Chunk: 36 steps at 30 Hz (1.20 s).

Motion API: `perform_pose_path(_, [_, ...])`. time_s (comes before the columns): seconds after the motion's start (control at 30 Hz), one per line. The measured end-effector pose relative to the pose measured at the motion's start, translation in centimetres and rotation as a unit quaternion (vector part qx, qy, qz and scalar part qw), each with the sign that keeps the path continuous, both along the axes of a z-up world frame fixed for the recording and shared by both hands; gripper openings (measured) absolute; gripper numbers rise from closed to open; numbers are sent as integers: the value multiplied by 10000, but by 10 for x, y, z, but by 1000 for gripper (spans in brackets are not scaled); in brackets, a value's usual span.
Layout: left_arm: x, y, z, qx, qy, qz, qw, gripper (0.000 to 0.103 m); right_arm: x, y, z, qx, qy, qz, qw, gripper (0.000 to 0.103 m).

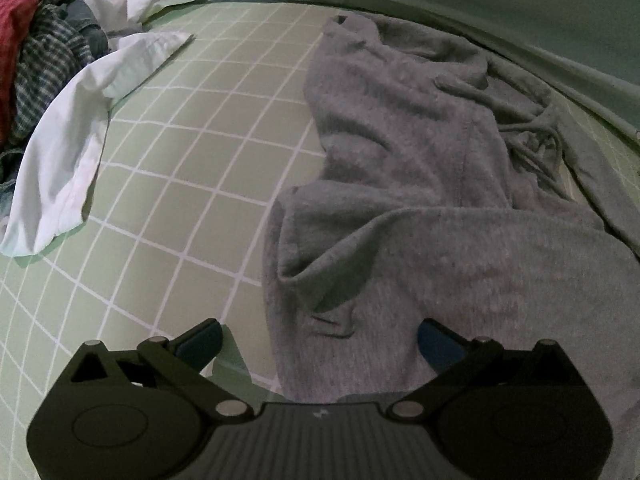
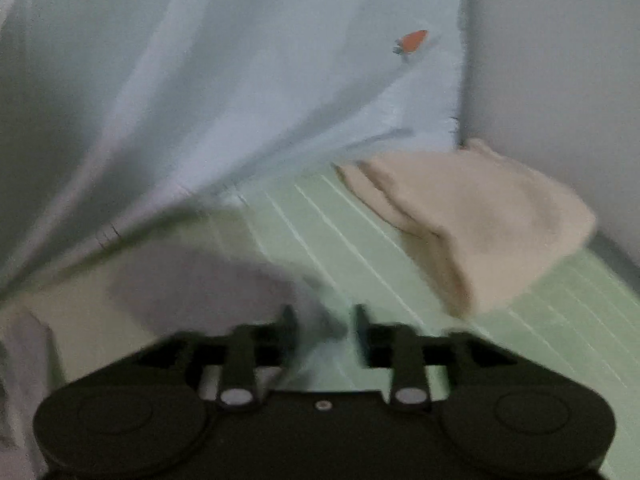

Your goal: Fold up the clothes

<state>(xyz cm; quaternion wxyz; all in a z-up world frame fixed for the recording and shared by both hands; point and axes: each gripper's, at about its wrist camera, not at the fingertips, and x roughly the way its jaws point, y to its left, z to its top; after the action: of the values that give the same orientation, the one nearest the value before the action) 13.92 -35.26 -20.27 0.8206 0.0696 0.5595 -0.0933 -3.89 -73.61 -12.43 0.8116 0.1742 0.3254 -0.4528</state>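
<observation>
Right now the grey sweatpants point(image 1: 420, 184) lie rumpled on the green grid mat point(image 1: 180, 168), waistband end with its drawstring bunched toward the far right edge and 1 leg running down toward the camera, so this looks like the garment picked out for folding while the rest wait. Off to the far left sits the unsorted heap, a white shirt point(image 1: 68, 152) spilling out over the mat with a checked garment point(image 1: 44, 68) and something red point(image 1: 12, 40) behind it, kept well apart from the working patch. The left gripper point(image 1: 320, 340) hangs over the near leg with its jaws spread as wide as they go, 1 finger over bare mat, the other over grey cloth, nothing pinched between them. Over on the right wrist view everything is smeared with blur: the right gripper point(image 2: 325, 336) shows its jaws partly apart with nothing visibly clamped, a grey blur point(image 2: 192, 280) just left of it, and a folded cream piece point(image 2: 480, 216) set aside in the far corner, seemingly the finished stack, below a pale blue sheet point(image 2: 240, 80).
</observation>
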Motion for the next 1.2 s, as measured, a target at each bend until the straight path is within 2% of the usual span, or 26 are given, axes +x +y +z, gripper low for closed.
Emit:
perform_pose_path(0.03, [0, 0, 0, 5, 19, 26, 10000, 103, -6, 12, -2, -98, 142, 65, 9998, 69])
perform_pose_path(0.13, [0, 0, 1, 18, 61, 89, 9999, 103, -12, 45, -5, -89, 102, 309, 9994, 81])
perform_pose_path(0.27, [1, -2, 3, 38, 86, 91, 9999, 103, 11, 76, -10, 185, -231, 1189, 9925, 83])
perform_pose_path(0.43, [4, -1, 4, -39, 35, 3, 10000, 102, 66, 94, -16, 705, -688, 2389, 9660, 85])
perform_pose_path(0.53, [9, -5, 5, -129, -149, -116, 9997, 99, 99, 101, -28, 882, -631, 2843, 9526, 85])
perform_pose_path(0.6, [15, -9, 6, -174, -282, -232, 9992, 94, 118, 101, -37, 943, -459, 2933, 9503, 84])
perform_pose_path(0.67, [20, -16, 8, -225, -386, -398, 9982, 87, 126, 100, -46, 949, -352, 2976, 9493, 79])
perform_pose_path(0.7, [22, -20, 9, -251, -438, -481, 9976, 79, 128, 100, -49, 938, -314, 2991, 9491, 70])
perform_pose_path(0.73, [23, -23, 11, -293, -493, -568, 9967, 74, 130, 100, -52, 888, -290, 3008, 9491, 48])
perform_pose_path(0.77, [24, -27, 12, -335, -548, -655, 9958, 63, 128, 99, -53, 812, -296, 3039, 9488, 33])
perform_pose_path(0.8, [24, -32, 13, -376, -586, -710, 9950, 54, 125, 97, -53, 803, -340, 3042, 9486, 12])
perform_pose_path(0.87, [22, -40, 14, -418, -647, -803, 9938, 41, 115, 87, -53, 725, -522, 2893, 9531, 9])
perform_pose_path(0.9, [22, -47, 15, -412, -662, -875, 9931, 30, 108, 80, -53, 703, -596, 2761, 9567, 8])
perform_pose_path(0.93, [21, -53, 15, -431, -656, -926, 9926, 26, 97, 70, -54, 712, -641, 2525, 9629, 8])
perform_pose_path(1.07, [19, -77, 15, -546, -640, -1182, 9894, 25, 48, 31, -57, 723, -736, 1533, 9828, 6])
perform_pose_path(1.17, [15, -99, 14, -753, -525, -1530, 9839, 25, 11, 14, -55, 659, -656, 1037, 9903, 6])
perform_pose_path(1.2, [11, -106, 14, -718, -546, -1672, 9818, 26, 1, 11, -54, 637, -586, 927, 9919, 6])
